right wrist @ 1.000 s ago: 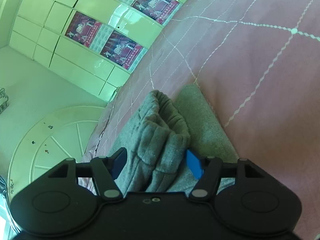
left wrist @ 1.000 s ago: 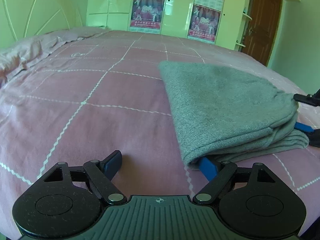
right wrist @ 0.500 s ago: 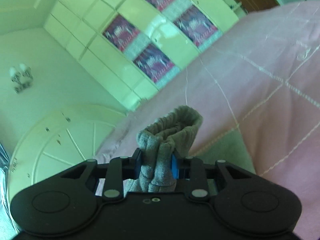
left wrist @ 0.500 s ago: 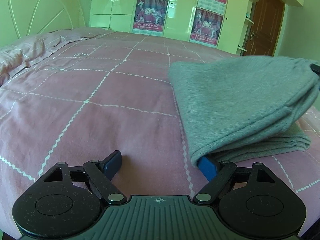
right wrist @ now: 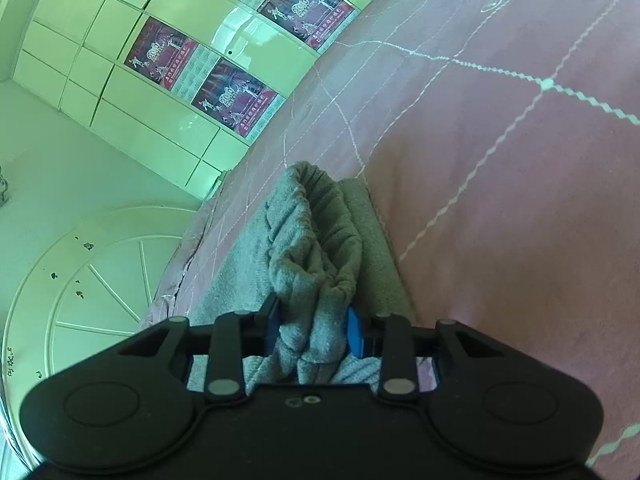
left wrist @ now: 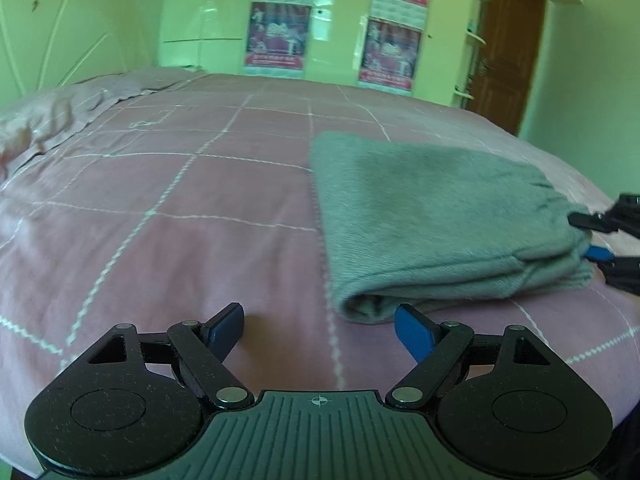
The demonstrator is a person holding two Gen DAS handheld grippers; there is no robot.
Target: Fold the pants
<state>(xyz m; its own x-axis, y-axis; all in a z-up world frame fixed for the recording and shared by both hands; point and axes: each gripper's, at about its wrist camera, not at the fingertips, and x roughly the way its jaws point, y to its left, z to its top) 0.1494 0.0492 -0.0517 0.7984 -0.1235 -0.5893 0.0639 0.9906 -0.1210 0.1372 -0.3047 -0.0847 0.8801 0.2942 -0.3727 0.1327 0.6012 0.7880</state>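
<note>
Grey folded pants (left wrist: 432, 216) lie on the pink bedspread (left wrist: 180, 220), right of centre in the left wrist view. My left gripper (left wrist: 320, 326) stands open and low over the bed, its right fingertip (left wrist: 412, 330) just short of the pants' near folded corner, with nothing gripped. At the far right edge my right gripper (left wrist: 586, 238) clamps the gathered waistband end. In the right wrist view the bunched waistband (right wrist: 316, 256) sits between the blue pads of my right gripper (right wrist: 312, 328); the jaws are opening slightly but still press the cloth.
A crumpled pink pillow (left wrist: 36, 128) lies at the bed's left. Behind the bed stands a pale wardrobe with posters (left wrist: 280, 36), a brown door (left wrist: 508, 48) at the right, and a white headboard (right wrist: 80, 264).
My right gripper closed on the waistband, raised that end of the pants, then brought it back down onto the stack. My left gripper stayed open in place.
</note>
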